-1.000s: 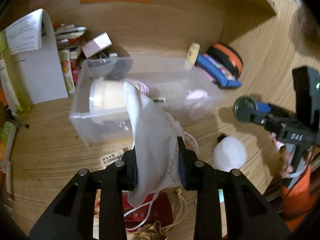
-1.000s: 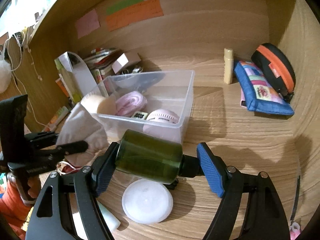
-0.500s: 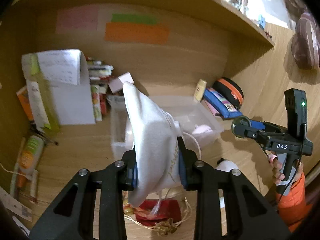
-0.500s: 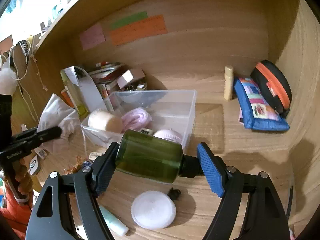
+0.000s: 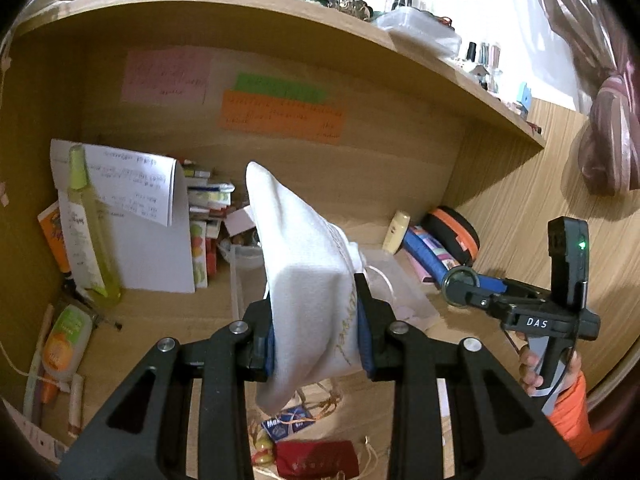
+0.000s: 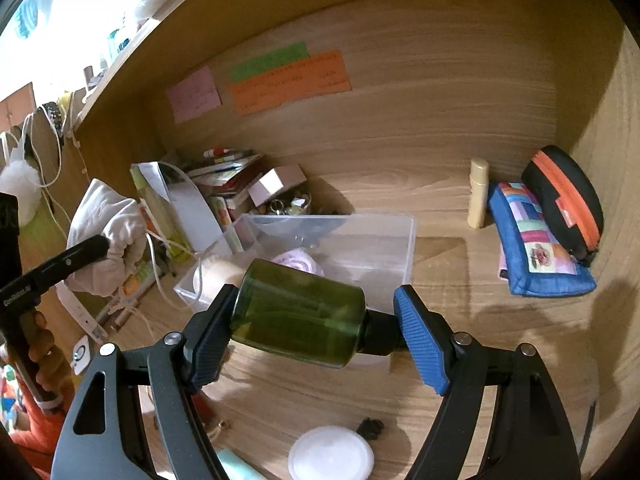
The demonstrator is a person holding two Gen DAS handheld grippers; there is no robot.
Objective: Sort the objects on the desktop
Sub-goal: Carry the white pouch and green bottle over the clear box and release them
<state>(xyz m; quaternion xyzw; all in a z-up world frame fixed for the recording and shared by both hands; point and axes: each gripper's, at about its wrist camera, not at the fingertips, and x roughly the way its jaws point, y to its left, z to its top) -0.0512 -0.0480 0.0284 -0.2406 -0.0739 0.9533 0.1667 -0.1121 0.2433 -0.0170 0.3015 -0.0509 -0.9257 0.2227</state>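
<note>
Item one, in my left gripper point(image 5: 316, 336): white cloth pouch point(image 5: 308, 276), soft, drawstring-necked, gold lettering down one side, pinched between the pads and held above the clear plastic bin point(image 6: 360, 240). Item two, in my right gripper point(image 6: 316, 336): dark green translucent bottle point(image 6: 298, 318), black cap, lying crosswise, clamped end to end, in front of the bin. Bin contents: pink roll, cream round piece. Wooden counter point(image 6: 460, 360) in an alcove; right of the bin a blue patchwork pouch point(image 6: 536, 248) and black-orange case point(image 6: 568, 196); behind it, pink, green and orange notes point(image 6: 288, 76) on the back wall.
</note>
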